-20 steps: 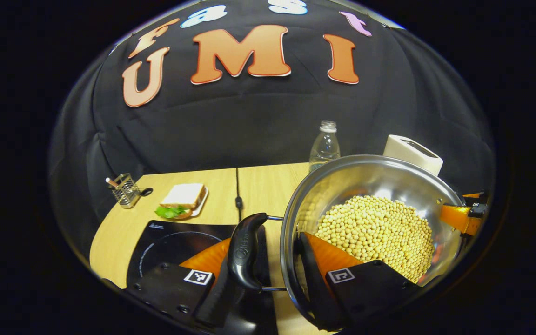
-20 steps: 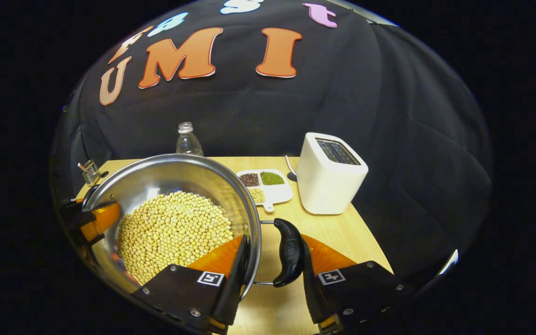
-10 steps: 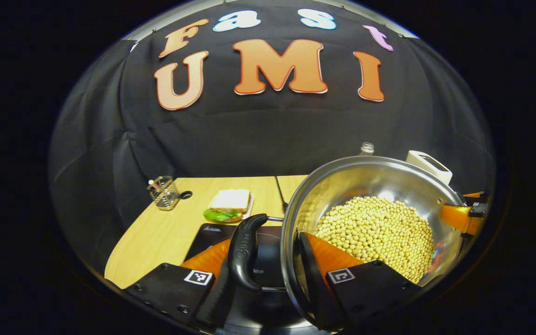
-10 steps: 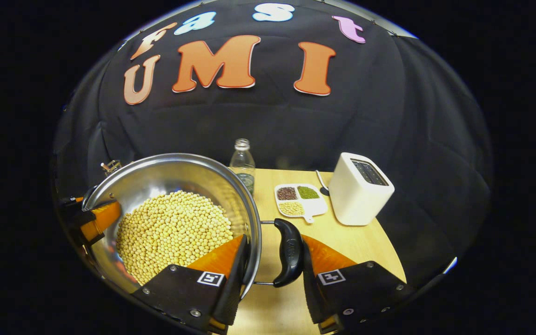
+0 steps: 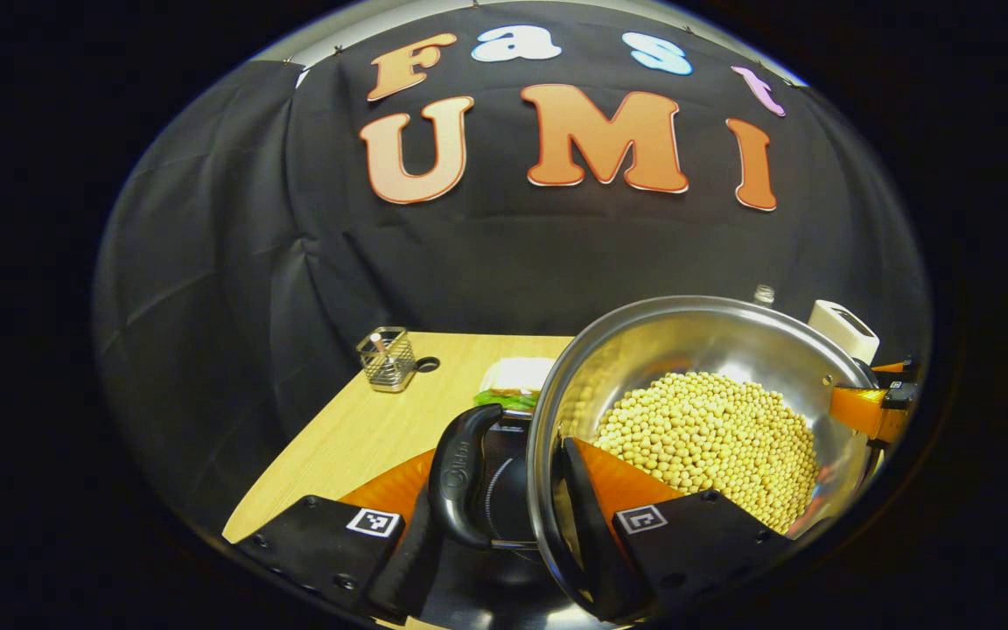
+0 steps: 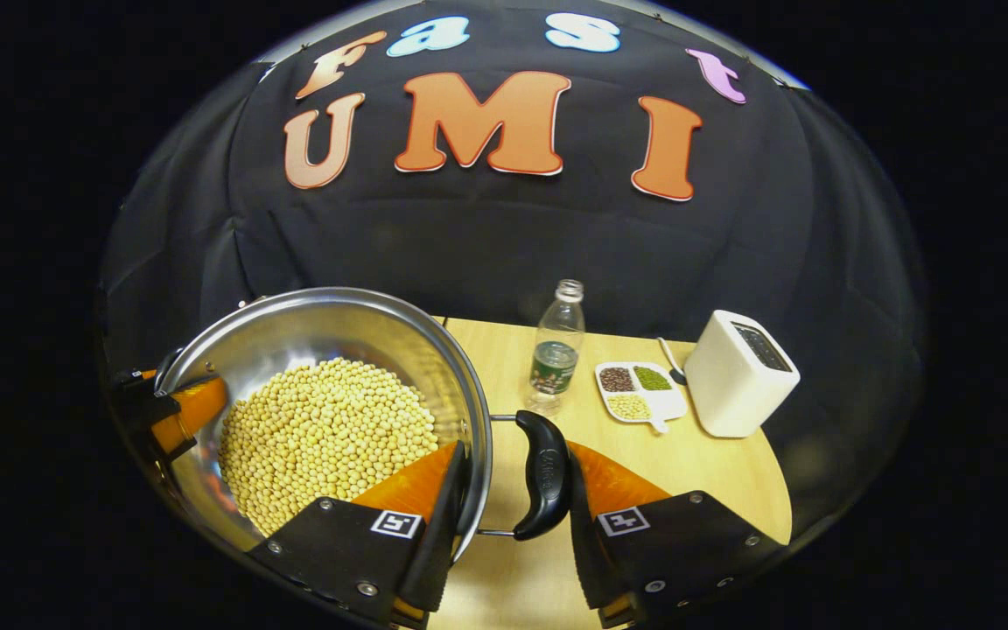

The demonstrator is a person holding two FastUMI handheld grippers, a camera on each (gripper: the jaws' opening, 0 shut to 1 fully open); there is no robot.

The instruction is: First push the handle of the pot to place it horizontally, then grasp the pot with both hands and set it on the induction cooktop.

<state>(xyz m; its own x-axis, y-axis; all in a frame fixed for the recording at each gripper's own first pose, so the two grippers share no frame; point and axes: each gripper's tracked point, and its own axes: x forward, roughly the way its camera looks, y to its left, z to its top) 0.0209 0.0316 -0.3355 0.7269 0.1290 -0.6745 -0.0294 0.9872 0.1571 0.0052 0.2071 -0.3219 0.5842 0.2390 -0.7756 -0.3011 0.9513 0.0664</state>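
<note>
A: Since a second ago the shiny round steel pot (image 5: 714, 350) heaped with pale yellow beans (image 5: 710, 442) has travelled leftward across the light wooden table (image 5: 364, 429). Seen from the left gripper view, the flat black induction cooktop (image 5: 504, 490) that lay off to the left now sits under the pot's near edge, and the sandwich with green lettuce on a small white plate (image 5: 513, 381) has slid in behind the rim.

B: Grip on each side?

A: Left gripper (image 5: 504, 525): one finger outside the black curved side handle (image 5: 456, 477), the other inside the pot wall, clamped across handle and rim. Right gripper (image 6: 513, 516): the same on the far side, one finger inside among the beans, one outside its own black curved handle (image 6: 543, 486). Both handles lie level.

B: Is the pot down on the cooktop?

A: Cannot tell; the base is hidden. It is over the cooktop's edge, held between the two grippers.

B: Surroundings?

A: Wire mesh basket (image 5: 387, 359) at the table's far left corner. In the right gripper view, a clear plastic bottle with a dark label (image 6: 555, 350), a white divided dish of brown, green and yellow grains (image 6: 638, 391), and a white boxy toaster (image 6: 740, 374), all well apart from the pot.
</note>
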